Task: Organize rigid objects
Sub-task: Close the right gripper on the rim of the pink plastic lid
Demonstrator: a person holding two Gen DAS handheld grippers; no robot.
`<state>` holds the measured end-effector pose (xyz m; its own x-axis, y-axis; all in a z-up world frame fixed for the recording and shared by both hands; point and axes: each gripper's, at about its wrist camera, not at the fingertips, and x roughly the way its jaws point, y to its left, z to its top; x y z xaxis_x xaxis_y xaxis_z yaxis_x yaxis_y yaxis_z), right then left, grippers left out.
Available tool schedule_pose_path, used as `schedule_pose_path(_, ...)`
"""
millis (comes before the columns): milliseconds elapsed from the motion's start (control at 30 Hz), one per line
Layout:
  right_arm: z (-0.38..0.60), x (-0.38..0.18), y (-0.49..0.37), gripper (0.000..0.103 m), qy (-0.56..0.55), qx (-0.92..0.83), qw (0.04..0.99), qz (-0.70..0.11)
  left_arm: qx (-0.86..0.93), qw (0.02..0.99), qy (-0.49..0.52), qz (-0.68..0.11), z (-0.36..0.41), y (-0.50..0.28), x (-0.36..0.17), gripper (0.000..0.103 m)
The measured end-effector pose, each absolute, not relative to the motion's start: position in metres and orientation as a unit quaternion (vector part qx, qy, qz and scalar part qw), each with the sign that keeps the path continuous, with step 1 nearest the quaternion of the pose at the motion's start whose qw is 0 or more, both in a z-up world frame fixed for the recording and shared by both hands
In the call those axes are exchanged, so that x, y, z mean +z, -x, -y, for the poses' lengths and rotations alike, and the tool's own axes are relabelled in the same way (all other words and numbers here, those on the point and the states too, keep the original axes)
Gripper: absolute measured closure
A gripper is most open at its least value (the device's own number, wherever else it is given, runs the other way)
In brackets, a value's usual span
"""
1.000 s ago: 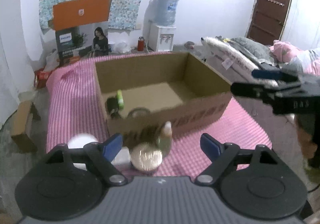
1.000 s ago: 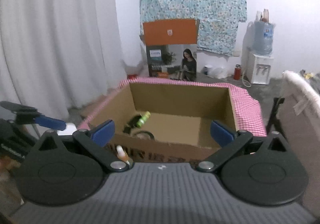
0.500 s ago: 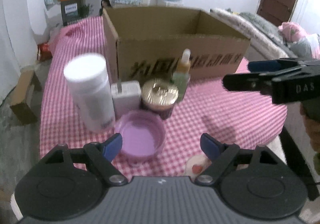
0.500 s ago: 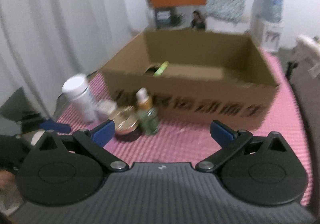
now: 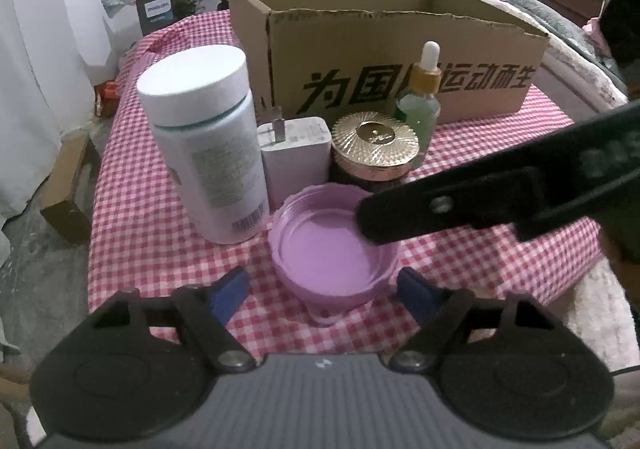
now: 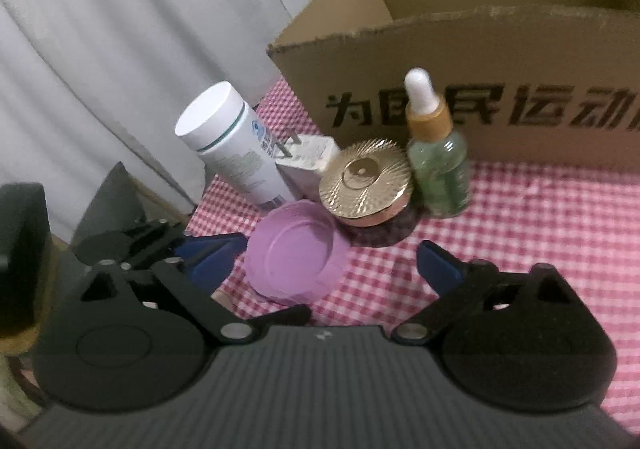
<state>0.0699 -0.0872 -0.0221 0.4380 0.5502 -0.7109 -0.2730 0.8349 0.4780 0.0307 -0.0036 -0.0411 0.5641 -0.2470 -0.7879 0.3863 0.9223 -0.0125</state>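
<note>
A purple lid (image 5: 332, 249) lies open side up on the pink checked cloth (image 5: 132, 217), just ahead of my open, empty left gripper (image 5: 324, 289). Behind it stand a white bottle (image 5: 208, 145), a white charger (image 5: 296, 157), a gold-lidded jar (image 5: 374, 145) and a green dropper bottle (image 5: 420, 105), in front of an open cardboard box (image 5: 400, 61). My right gripper (image 6: 332, 261) is open and empty, low over the cloth, with the purple lid (image 6: 294, 253) and the jar (image 6: 366, 181) just ahead. One of its fingers (image 5: 460, 205) crosses above the lid in the left wrist view.
The table's left edge drops to the floor, where a small cardboard piece (image 5: 68, 185) stands. White curtains (image 6: 120, 49) hang at the left. A bed (image 5: 576, 37) lies right of the table. The box's inside is hidden from both views.
Both grippers have come down and closer to the group of objects in front of the box. The right gripper's finger now reaches over the purple lid. Both stay open.
</note>
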Motion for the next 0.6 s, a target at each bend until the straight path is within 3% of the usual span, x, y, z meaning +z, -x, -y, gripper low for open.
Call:
schedule_pose_path(133,0.085,-0.028,-0.076,0.027,-0.168,0.247,0.821,-0.486,-0.203,0.881,-0.077,-0.421,0.01,-0.028,-0.04,0.025)
schedule_pose_path(267,0.092,-0.033,-0.074,0.036,-0.183,0.241,0.815,-0.494,-0.217,0.88,-0.088,-0.414,0.021,-0.023,-0.039,0.025)
schedule_pose_path(600,0.129,-0.032,-0.045,0.044,-0.192,0.197,0.831,-0.485,-0.288,0.864,-0.102,-0.401,0.067,-0.013,-0.038,0.025)
